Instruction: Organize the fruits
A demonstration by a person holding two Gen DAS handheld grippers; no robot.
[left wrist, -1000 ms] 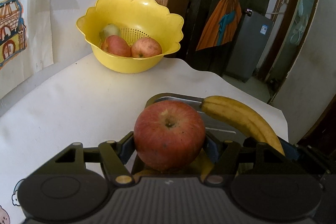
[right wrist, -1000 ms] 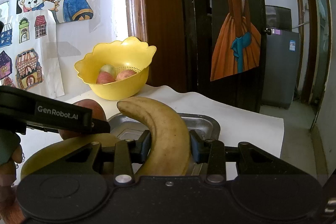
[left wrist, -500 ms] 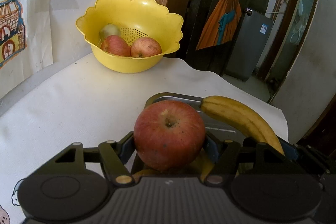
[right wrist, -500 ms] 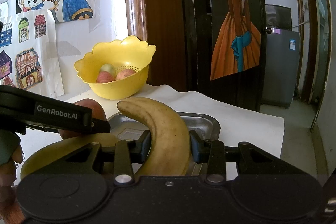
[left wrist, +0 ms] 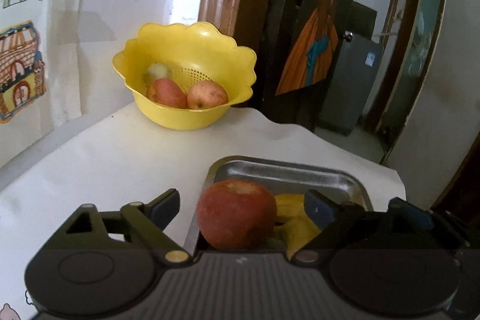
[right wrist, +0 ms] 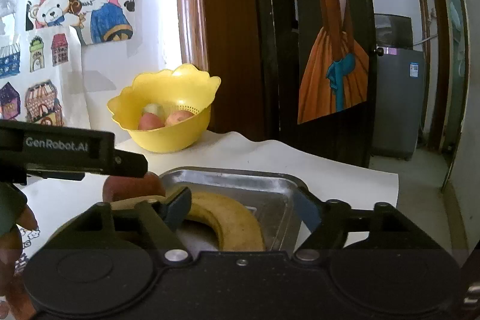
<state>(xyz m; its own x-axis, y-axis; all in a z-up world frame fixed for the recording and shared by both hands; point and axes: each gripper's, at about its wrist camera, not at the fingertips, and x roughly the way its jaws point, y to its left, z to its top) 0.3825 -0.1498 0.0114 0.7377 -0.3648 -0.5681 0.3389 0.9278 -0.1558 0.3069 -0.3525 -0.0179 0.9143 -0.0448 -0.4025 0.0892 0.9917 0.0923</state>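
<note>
Left wrist view: the left gripper point(left wrist: 243, 204) has just been spreading its jaws, and the red apple point(left wrist: 236, 215) sits free between them at the metal tray's point(left wrist: 285, 171) near-left rim, touching neither pad. Beyond, a yellow colander bowl point(left wrist: 186, 80) holds more apples.

Right wrist view: the right gripper point(right wrist: 244, 207) has just been opening too, its jaws wide around the banana point(right wrist: 231, 218) lying in the tray, grip released.

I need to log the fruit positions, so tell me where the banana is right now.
In the right wrist view the banana lies in the metal tray, between the open fingers of the right gripper, with the red apple to its left.
</note>
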